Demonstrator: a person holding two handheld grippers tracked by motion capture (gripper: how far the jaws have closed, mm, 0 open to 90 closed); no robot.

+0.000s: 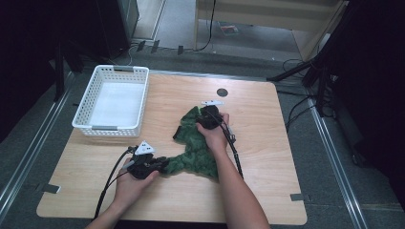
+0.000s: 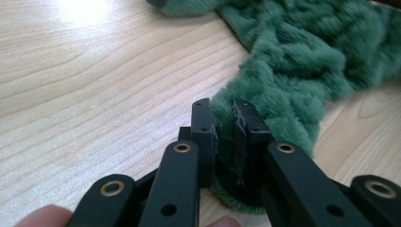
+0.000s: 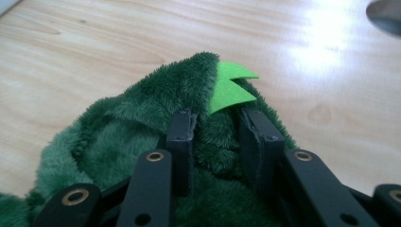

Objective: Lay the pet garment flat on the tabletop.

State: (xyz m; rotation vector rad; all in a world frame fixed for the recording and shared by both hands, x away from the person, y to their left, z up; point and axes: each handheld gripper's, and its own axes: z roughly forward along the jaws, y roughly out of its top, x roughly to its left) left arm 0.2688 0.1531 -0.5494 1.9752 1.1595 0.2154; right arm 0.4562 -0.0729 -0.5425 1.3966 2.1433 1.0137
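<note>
High view shows the green plush garment point(image 1: 196, 148) spread on the tabletop point(image 1: 267, 157); left tongs point(image 1: 162, 164) pinch its near corner, right tongs point(image 1: 210, 117) clamp its far end by a felt spike point(image 3: 231, 87); a shallow bite could slip off the pile when lifted.

What I count on my table

One fuzzy green plush garment point(image 1: 196, 151), one white perforated plastic basket point(image 1: 112, 125), one wooden table point(image 1: 267, 157), and my two black grippers.
</note>
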